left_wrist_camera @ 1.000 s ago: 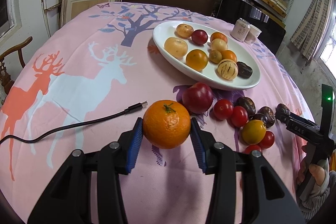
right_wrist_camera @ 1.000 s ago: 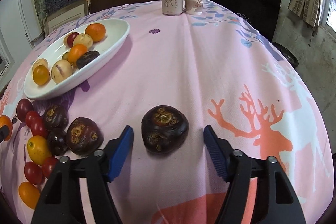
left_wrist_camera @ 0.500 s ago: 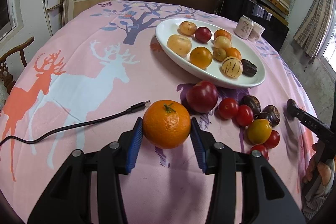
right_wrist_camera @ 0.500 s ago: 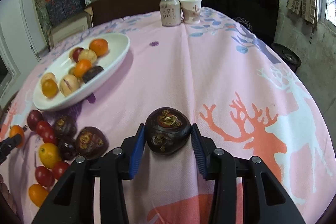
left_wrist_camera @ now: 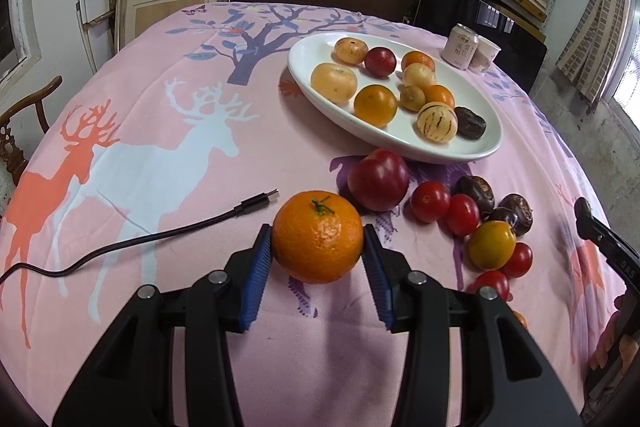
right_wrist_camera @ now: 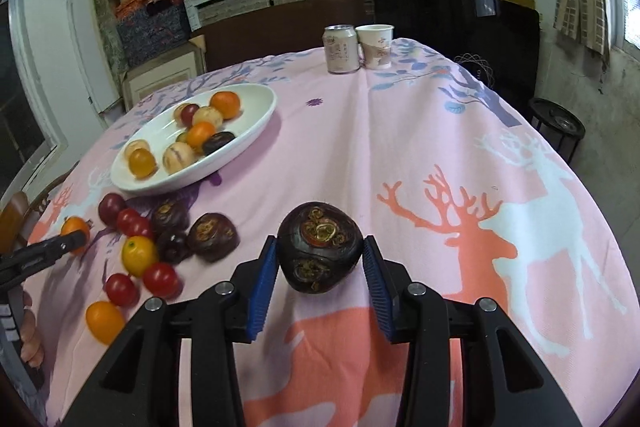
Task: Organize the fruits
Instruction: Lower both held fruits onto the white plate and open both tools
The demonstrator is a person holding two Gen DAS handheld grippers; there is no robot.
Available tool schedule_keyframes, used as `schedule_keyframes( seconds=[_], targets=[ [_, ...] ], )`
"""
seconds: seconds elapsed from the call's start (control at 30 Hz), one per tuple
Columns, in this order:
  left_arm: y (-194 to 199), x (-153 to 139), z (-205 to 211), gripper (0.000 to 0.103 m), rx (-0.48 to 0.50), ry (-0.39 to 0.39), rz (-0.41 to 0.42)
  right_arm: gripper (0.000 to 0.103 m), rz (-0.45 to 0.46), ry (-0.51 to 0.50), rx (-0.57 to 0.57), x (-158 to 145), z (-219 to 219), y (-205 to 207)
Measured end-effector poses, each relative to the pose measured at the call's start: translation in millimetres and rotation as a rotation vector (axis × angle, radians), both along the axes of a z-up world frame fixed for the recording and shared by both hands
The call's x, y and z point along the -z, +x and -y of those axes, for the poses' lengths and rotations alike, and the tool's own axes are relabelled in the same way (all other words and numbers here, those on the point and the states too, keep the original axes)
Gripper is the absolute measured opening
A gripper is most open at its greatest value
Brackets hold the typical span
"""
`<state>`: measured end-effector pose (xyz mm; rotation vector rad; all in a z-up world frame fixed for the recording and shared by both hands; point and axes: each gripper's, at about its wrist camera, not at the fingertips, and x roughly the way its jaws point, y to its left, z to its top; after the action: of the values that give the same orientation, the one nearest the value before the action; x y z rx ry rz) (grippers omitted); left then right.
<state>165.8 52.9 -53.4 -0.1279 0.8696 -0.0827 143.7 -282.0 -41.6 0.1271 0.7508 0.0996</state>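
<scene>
My left gripper (left_wrist_camera: 318, 255) is shut on an orange tangerine (left_wrist_camera: 317, 237) and holds it above the pink cloth, near a large red fruit (left_wrist_camera: 378, 179). My right gripper (right_wrist_camera: 320, 263) is shut on a dark brown water chestnut (right_wrist_camera: 320, 247) and holds it off the cloth. A white oval plate (left_wrist_camera: 316, 47) with several fruits lies beyond; it also shows in the right wrist view (right_wrist_camera: 256, 95). Loose cherry tomatoes (left_wrist_camera: 430, 201), dark chestnuts (left_wrist_camera: 476, 189) and a yellow-orange fruit (left_wrist_camera: 491, 245) lie in a cluster on the cloth.
A black USB cable (left_wrist_camera: 160, 235) lies on the cloth at the left. A drink can (right_wrist_camera: 341, 49) and a paper cup (right_wrist_camera: 376, 45) stand at the far edge. A wooden chair (left_wrist_camera: 24, 123) stands left of the table. Shelves line the back wall.
My right gripper has shut on the dark water chestnut and lifted it off the cloth. My left gripper still holds the tangerine and has moved a little higher.
</scene>
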Motion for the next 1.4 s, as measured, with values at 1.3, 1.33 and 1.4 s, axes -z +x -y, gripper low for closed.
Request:
schedule_keyframes(
  seconds=[1.3, 1.33, 1.4],
  targets=[
    [137, -48, 60, 0.075, 0.003, 0.103, 0.129, 0.09, 0.103, 0.03, -0.132, -44, -87, 159],
    [132, -49, 59, 0.076, 0.001, 0.108, 0.135, 0.09, 0.106, 0.033, -0.123, -45, -86, 156],
    [118, -48, 55, 0.079, -0.009, 0.094, 0.131, 0.091, 0.115, 0.057, -0.113, -48, -83, 149]
  ],
)
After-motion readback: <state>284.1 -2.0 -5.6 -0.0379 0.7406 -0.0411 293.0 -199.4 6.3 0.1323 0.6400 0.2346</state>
